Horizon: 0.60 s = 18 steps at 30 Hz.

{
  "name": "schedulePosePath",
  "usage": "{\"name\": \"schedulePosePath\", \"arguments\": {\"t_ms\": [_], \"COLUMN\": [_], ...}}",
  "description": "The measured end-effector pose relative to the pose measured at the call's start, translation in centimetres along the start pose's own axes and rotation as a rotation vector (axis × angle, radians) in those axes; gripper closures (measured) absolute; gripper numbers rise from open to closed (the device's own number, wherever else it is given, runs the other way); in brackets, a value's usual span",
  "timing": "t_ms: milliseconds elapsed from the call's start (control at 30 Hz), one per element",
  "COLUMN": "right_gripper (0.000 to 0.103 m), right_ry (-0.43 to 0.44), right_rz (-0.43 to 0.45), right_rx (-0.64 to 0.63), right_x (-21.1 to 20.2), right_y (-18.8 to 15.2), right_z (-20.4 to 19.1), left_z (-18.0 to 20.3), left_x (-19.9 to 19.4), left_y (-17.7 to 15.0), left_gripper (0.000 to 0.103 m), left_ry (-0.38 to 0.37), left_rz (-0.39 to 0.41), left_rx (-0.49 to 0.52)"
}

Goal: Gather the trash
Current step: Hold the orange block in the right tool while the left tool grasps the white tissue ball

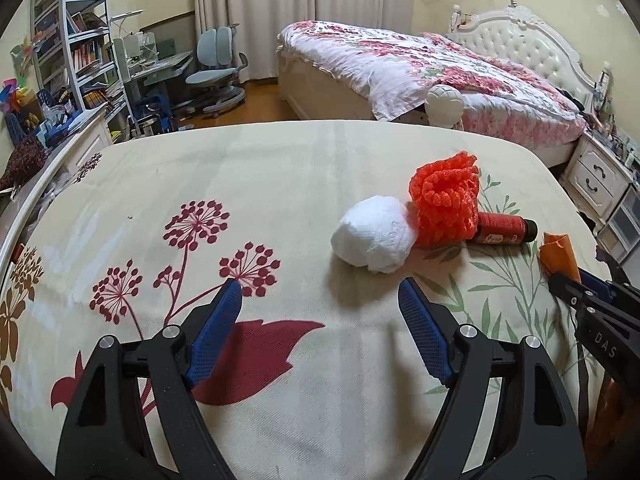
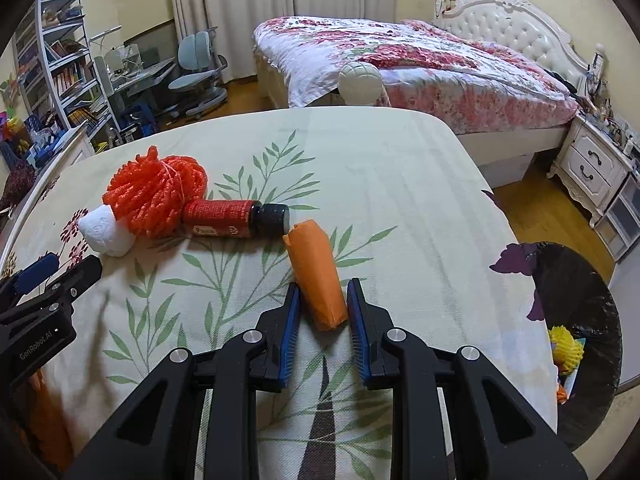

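On a floral cloth lie a white paper ball [image 1: 374, 234] [image 2: 105, 232], an orange foam net [image 1: 446, 202] [image 2: 154, 194], a small red-labelled dark bottle [image 1: 505, 230] [image 2: 236, 218] and an orange paper roll [image 2: 318, 274] [image 1: 558, 254]. My left gripper [image 1: 320, 300] is open and empty, just short of the white ball; it also shows in the right wrist view [image 2: 60, 272]. My right gripper [image 2: 322, 296] has its jaws closed on the near end of the orange roll, and shows at the right edge of the left wrist view [image 1: 576, 288].
A black-lined bin [image 2: 580, 304] with yellow trash inside stands at the cloth's right edge. Behind are a bed [image 1: 420, 68], a white post knob [image 2: 360, 82], a desk chair [image 1: 216, 68], bookshelves [image 1: 72, 40] and a nightstand [image 2: 588, 168].
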State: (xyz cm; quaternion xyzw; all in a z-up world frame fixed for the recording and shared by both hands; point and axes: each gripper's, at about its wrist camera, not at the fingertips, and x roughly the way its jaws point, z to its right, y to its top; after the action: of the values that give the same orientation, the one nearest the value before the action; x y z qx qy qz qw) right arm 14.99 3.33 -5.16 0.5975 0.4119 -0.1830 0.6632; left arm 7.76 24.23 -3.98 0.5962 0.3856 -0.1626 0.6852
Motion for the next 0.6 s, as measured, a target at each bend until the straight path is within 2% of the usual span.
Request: {"name": "schedulePosePath", "arguments": {"t_ms": [467, 533, 600], "right_gripper": [0.078, 0.078, 0.078], "right_ry": [0.018, 0.018, 0.020], "right_rz": [0.002, 0.002, 0.002], "right_rx": [-0.004, -0.004, -0.004], "right_x": [0.7, 0.7, 0.7], "right_y": [0.7, 0.8, 0.8], "right_z": [0.3, 0.3, 0.3], "left_z": [1.3, 1.4, 1.5], "left_x": [2.4, 2.7, 3.0], "left_y": [1.8, 1.7, 1.6], "left_gripper": [0.026, 0.041, 0.062], "left_ry": [-0.009, -0.024, -0.040], "left_rz": [-0.030, -0.044, -0.064], "left_rx": [0.016, 0.022, 0.032]}}
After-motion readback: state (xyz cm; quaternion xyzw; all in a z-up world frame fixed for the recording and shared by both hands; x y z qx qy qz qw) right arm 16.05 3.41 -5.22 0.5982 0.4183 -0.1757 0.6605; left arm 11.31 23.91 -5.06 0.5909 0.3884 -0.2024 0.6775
